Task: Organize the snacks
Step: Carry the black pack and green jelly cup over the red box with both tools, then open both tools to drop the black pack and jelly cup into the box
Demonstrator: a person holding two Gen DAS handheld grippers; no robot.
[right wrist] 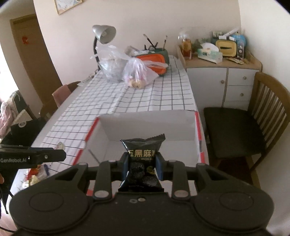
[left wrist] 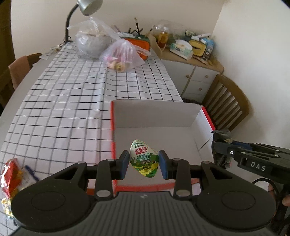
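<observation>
A red-edged cardboard box [left wrist: 206,116] with a white inside stands open on the checked tablecloth; it also shows in the right wrist view [right wrist: 198,130]. My left gripper [left wrist: 144,163] is shut on a green and white snack packet [left wrist: 144,159] and holds it over the box's near left part. My right gripper [right wrist: 142,166] is shut on a black snack packet [right wrist: 143,154] above the box's near edge. The right gripper also shows at the box's right side in the left wrist view [left wrist: 220,143]. Loose snack packets [left wrist: 10,176] lie on the cloth at the near left.
Two plastic bags [left wrist: 121,54], an orange container [left wrist: 141,45] and a desk lamp [left wrist: 87,7] stand at the table's far end. A wooden chair [right wrist: 241,130] is right of the table. A cluttered cabinet [right wrist: 223,79] stands behind it. Another chair [left wrist: 20,69] is at the left.
</observation>
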